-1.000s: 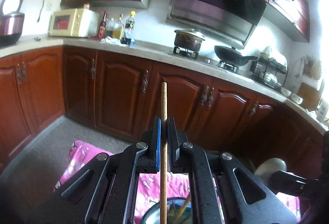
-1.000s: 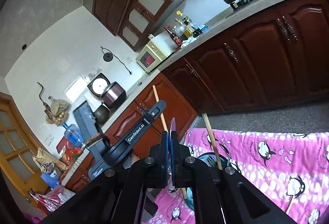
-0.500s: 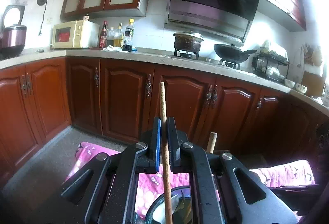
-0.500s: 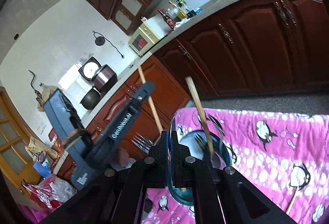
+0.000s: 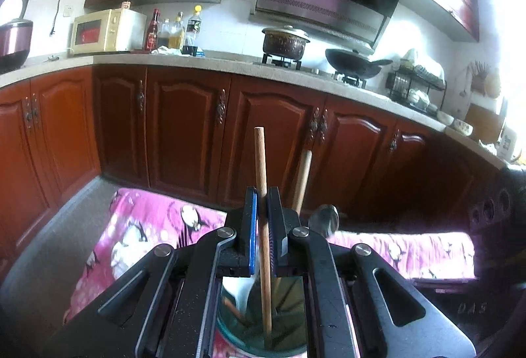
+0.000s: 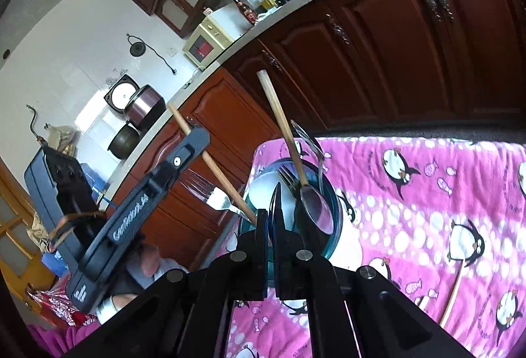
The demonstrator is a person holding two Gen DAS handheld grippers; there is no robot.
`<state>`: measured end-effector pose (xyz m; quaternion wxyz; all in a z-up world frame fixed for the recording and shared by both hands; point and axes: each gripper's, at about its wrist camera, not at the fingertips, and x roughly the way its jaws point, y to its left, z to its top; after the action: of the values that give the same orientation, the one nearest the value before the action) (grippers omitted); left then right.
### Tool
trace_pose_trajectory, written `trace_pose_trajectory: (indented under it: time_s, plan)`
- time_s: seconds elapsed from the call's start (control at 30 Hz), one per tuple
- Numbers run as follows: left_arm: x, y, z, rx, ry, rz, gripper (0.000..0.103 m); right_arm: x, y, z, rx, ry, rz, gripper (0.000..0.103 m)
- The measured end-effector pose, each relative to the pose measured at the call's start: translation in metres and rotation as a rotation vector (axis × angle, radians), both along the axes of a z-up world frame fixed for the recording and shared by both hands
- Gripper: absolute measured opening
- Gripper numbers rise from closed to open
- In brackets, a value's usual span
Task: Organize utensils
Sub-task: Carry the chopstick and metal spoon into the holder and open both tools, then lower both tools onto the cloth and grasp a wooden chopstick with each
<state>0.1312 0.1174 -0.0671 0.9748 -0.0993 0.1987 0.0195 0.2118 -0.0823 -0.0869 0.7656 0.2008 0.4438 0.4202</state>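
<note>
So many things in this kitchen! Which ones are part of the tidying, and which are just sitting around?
Part of the job:
- wooden stick, clamped in the left hand-held gripper
- blue glass holder with a spoon, fork and second wooden handle
- loose stick on the penguin cloth

Just sitting around:
- microwave
- bottles
- pot
- wok
- rice cooker

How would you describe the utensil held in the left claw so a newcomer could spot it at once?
Start at the pink penguin-print cloth and find the blue-rimmed glass jar standing on it. Several utensils stand in the jar; the wooden-handled utensil is the one pinched between the left claw's blue pads, its handle thinner than the neighbouring wooden handle.
</note>
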Motion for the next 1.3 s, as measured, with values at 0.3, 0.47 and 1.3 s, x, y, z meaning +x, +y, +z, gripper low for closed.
trace_pose_trajectory:
  time_s: [0.3, 0.47, 1.3]
  plan:
    - [-0.009, -0.014, -0.009, -0.007, 0.071, -0.032, 0.005, -0.006, -0.015, -0.001, -0.013, 0.022, -0.039, 0.008]
    - [-0.013, -0.015, -0.008, -0.023, 0.092, -0.034, 0.03, -0.007, -0.028, -0.001, 0.003, 0.044, -0.067, 0.014]
    - [-0.062, -0.028, 0.016, -0.023, 0.121, -0.022, 0.059, -0.048, -0.073, 0.036, -0.028, -0.01, -0.119, 0.027]
